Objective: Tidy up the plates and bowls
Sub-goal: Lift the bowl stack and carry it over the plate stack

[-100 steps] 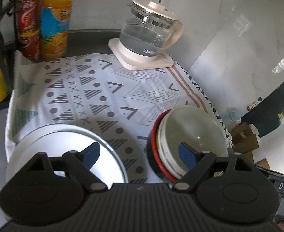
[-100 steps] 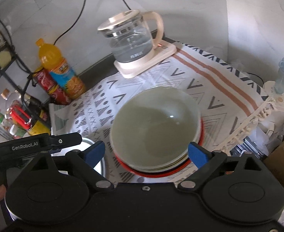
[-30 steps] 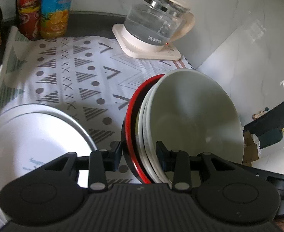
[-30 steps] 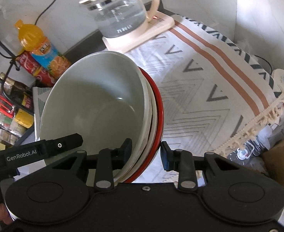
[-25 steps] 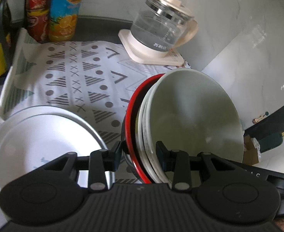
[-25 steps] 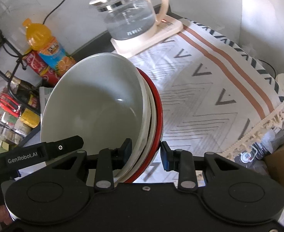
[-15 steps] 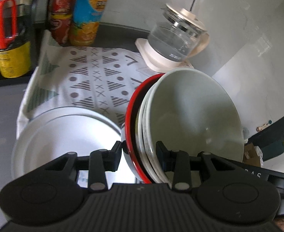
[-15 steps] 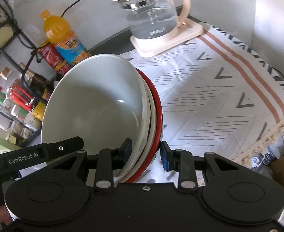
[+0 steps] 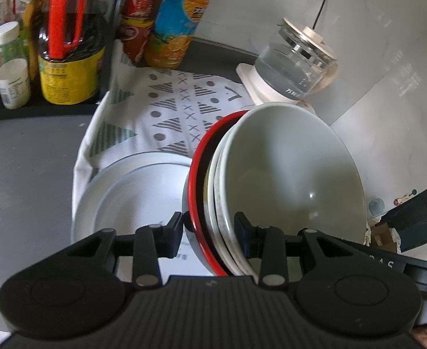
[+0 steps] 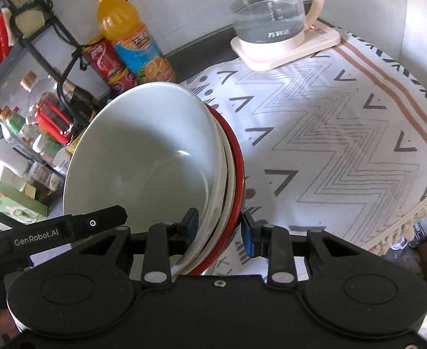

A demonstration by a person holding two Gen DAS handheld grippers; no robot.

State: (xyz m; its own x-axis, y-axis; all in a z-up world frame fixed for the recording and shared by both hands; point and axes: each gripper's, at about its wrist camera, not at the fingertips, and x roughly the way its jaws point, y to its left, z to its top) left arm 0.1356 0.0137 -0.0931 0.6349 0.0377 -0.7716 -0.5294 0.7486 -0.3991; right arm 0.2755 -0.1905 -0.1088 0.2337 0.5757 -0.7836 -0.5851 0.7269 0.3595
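Bowl stack (image 9: 286, 174) off the patterned cloth (image 10: 344, 145), pinched on opposite rims: left gripper (image 9: 209, 231) and right gripper (image 10: 217, 229), each closed partway onto the nested rims, one pad inside the top white bowl, one outside the red-rimmed bowl (image 9: 197, 174). Above and beside the white plate (image 9: 126, 197) on the left of the cloth, near the surface edge.

Risks, as judged:
- Rim-only hold on several nested bowls; uneven pull between the two sides could slip the inner ones out.
- Plate just beside the stack; coming down early or tilted means a knock and a chip.
- Bottles (image 9: 178, 20) and kettle (image 10: 271, 14) at the back; wide swing could clip them.
- Cloth could drag if a bowl foot catches.
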